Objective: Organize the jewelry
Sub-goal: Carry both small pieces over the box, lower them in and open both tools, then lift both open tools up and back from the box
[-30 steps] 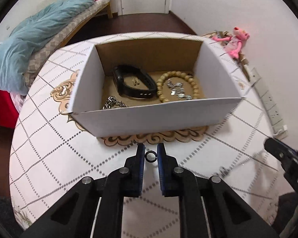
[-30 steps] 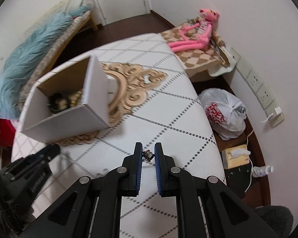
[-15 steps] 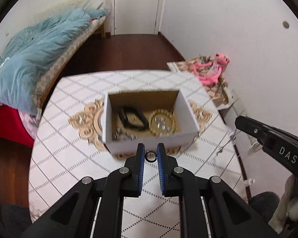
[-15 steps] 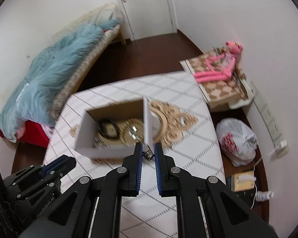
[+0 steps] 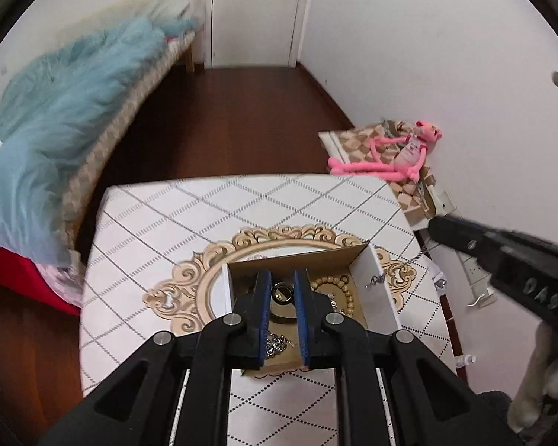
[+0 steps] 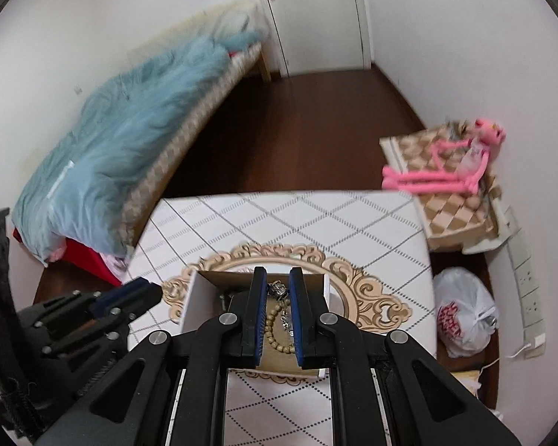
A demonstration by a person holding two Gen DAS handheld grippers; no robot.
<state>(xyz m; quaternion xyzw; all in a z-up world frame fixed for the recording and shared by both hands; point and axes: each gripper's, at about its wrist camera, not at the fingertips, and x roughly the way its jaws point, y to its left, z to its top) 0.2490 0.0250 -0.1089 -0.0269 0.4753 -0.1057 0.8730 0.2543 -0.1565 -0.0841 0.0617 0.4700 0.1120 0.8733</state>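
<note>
On the far left is a bed with a fluffy blue blanket [image 5: 48, 111]. Next to it stands the worktop [image 5: 160, 223], white with a criss-cross pattern and a gold swirly ring in the middle. A small cardboard box [image 5: 375, 297] sits on that gold ring.

The left tongs [image 5: 282, 290] hang above the box. They are nearly closed and pinch a small dark ring [image 5: 282, 293] between their blue pads. Under them, in the box, lie a silver chain [image 5: 277, 343] and a wooden bead bracelet [image 5: 344, 290].

The right tongs [image 6: 278, 290] are above the box too. They are nearly closed and hold a tiny silver piece [image 6: 278, 289], too small to name. The beads show between their fingers.

On the right, a pink soft toy [image 5: 390, 156] lies on a checked cushion by the wall, and a white plastic bag [image 6: 465, 316] sits on the floor.
</note>
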